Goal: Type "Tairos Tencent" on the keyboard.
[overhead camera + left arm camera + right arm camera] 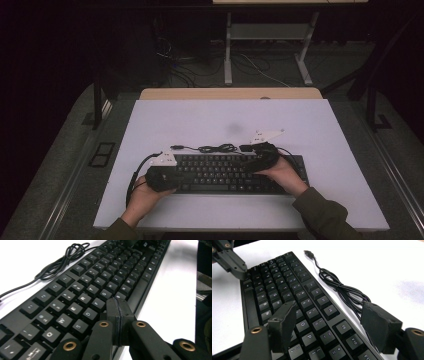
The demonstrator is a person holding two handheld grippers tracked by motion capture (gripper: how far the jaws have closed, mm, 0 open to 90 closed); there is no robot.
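A black keyboard [220, 172] lies on the white tabletop [200, 120] near its front edge. Its black cable [215, 148] is bunched just behind it and ends in a USB plug [308, 253]. My left gripper [179, 177] is shut with nothing between its jaws; its tips [117, 305] hover low over the letter keys [82, 298] near the keyboard's front left. My right gripper [248, 166] is open over the keyboard's right part. One of its jaws stands above the keys [312, 312], the other beyond the back edge over the cable [342, 287]. The left gripper [240, 273] also shows far off.
A faint grey smudge [234, 128] marks the tabletop behind the cable. A wooden desk edge [230, 93] borders the far side. Beyond it, white frame legs [227, 50] and loose cables [250, 65] lie on the dark floor. Bare white surface stretches behind the keyboard.
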